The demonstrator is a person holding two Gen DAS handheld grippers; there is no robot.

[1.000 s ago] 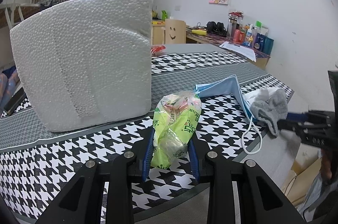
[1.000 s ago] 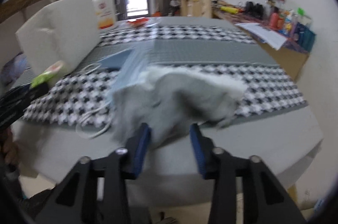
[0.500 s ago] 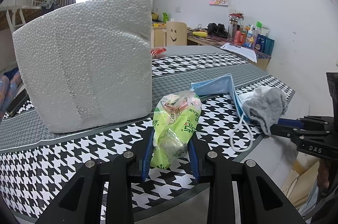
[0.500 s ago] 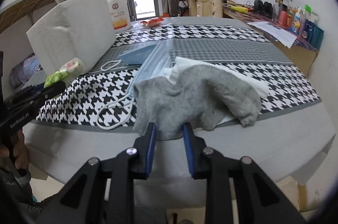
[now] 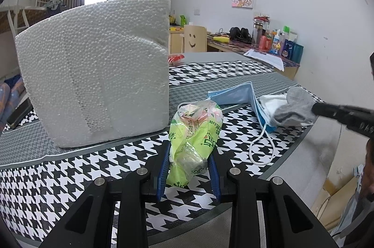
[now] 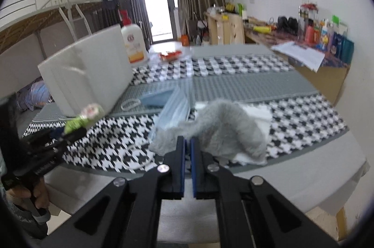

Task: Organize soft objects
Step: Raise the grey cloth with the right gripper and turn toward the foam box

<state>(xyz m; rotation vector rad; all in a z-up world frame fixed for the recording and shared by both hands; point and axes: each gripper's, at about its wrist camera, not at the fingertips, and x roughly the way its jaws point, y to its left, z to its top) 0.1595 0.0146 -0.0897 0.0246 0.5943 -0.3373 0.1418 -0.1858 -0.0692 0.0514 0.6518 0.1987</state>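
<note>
Left gripper [image 5: 188, 174]: jaws set narrow, pads pressed on the lower end of a green packet [image 5: 195, 142]. The packet stands up between the fingers over the checked cloth [image 5: 70, 173]. A foam block [image 5: 98, 70] stands just ahead and to the left of this gripper, close to the packet top but apart from it.

A blue mask [image 5: 236, 95] lies ahead and to the right of the left gripper, its ear loop [image 5: 260, 149] trailing toward the table edge.

Right gripper [image 6: 187, 147]: its jaws have just been closing and now stand nearly together, pinching the near edge of a grey sock [image 6: 224, 128]. The rest of the sock lies ahead and to the right of the tips, draped over a white cloth [image 6: 257, 112]. The mask edge lies just ahead-left of the tips, touching the sock.

Judgement: the step in hand is lifting the sock clear of the pile. To do it well:
- Keep the pinch firm; the bite is only on a thin hem and could slip.
- Raise straight up until the sock hangs free, so the white cloth and mask are not dragged.
- Watch the ear loop; whether it is caught under the sock cannot be told.
- Hold the packet steady, without squeezing harder, and clear of the block.
</note>
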